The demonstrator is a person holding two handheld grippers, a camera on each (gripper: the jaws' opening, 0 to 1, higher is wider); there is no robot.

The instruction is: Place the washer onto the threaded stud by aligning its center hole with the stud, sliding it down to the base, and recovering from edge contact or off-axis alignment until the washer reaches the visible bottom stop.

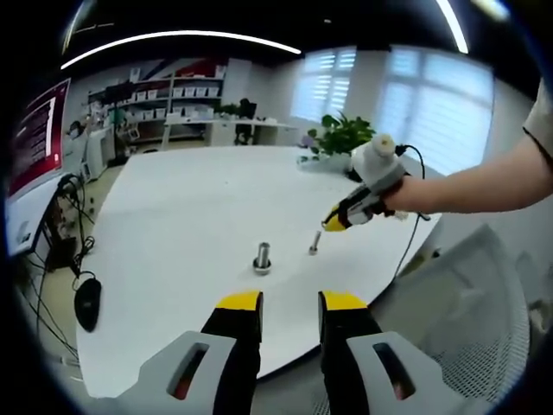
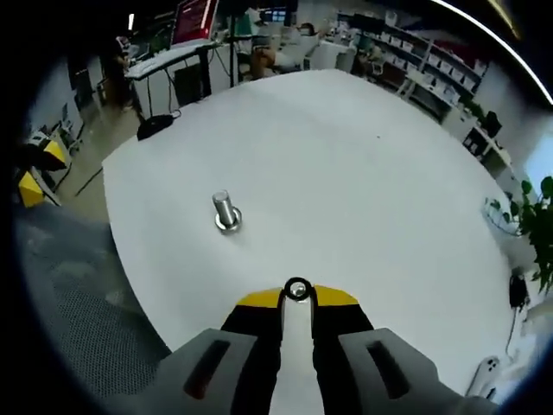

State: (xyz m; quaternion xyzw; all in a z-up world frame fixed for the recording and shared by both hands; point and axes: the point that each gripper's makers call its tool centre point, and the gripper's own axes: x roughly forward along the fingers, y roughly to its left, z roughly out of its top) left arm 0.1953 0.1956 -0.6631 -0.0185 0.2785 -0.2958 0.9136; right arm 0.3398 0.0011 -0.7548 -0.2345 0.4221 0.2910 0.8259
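right gripper (image 2: 297, 294) pinches washer (image 2: 297, 290); bare table (image 2: 363, 173) surrounds stud (image 2: 225, 210).

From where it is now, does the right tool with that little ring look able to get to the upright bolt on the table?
Probably yes. The right tool grips the washer, and only bare white table lies between it and the threaded stud.
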